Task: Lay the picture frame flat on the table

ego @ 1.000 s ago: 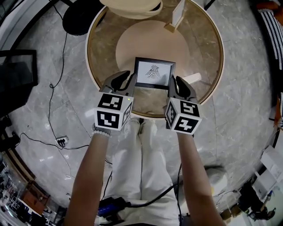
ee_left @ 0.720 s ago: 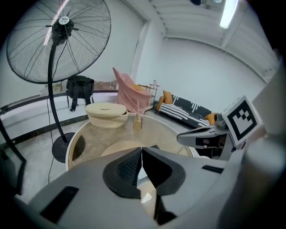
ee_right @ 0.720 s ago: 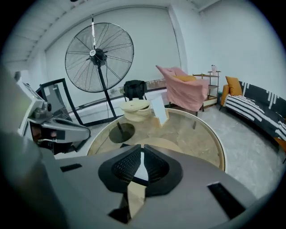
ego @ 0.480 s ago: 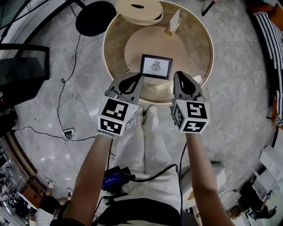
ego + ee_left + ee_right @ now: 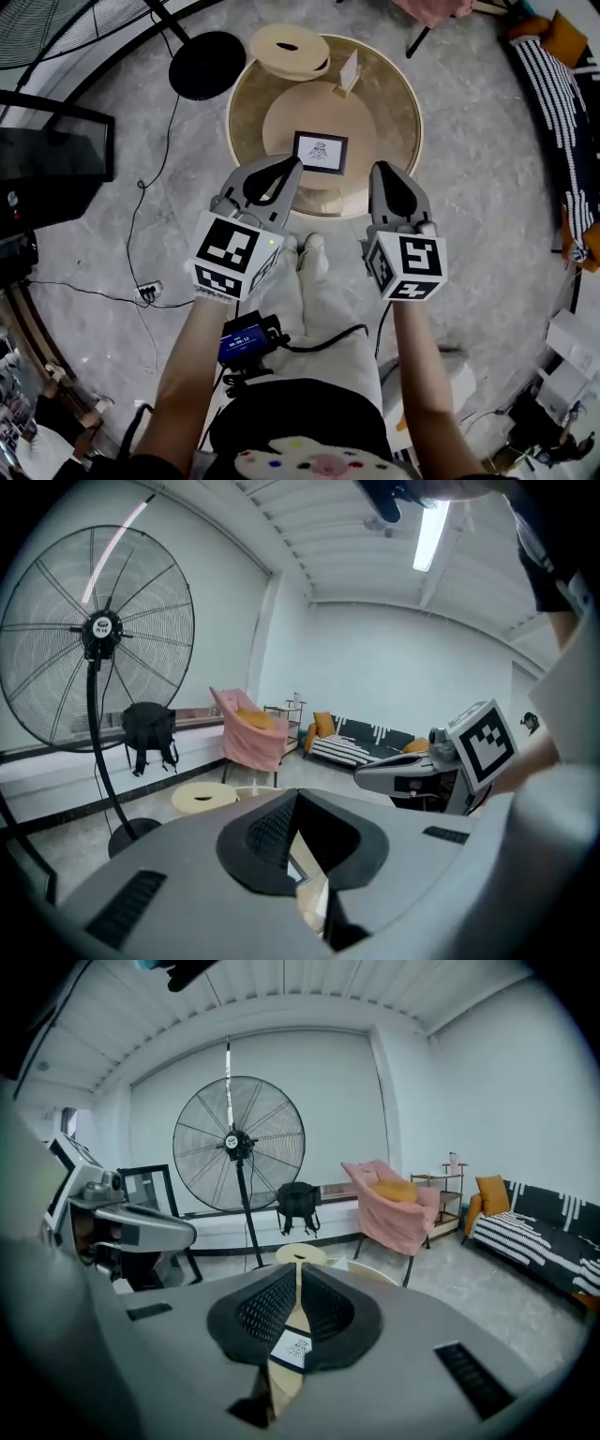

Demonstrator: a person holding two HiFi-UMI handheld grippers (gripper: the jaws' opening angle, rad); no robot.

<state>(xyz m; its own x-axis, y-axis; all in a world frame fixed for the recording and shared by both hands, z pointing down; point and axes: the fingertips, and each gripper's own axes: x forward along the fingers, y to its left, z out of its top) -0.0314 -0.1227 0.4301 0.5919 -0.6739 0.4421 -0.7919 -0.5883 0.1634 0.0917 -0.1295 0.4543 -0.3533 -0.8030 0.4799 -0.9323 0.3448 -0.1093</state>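
We held L hand-held gripper (image 5: 289, 166) & R hand-held gripper (image 5: 384, 171) pressed together, empty, R jaws having just been closing; picture frame (image 5: 320, 152) lay flat on bench (image 5: 396, 111).

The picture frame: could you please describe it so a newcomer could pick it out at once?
Find the round brown table, then the paler disc at its middle. The picture frame lies on the near part of that disc: a small dark-rimmed rectangle with a black drawing on white, unlike the cream round piece and the small upright card at the far edge.
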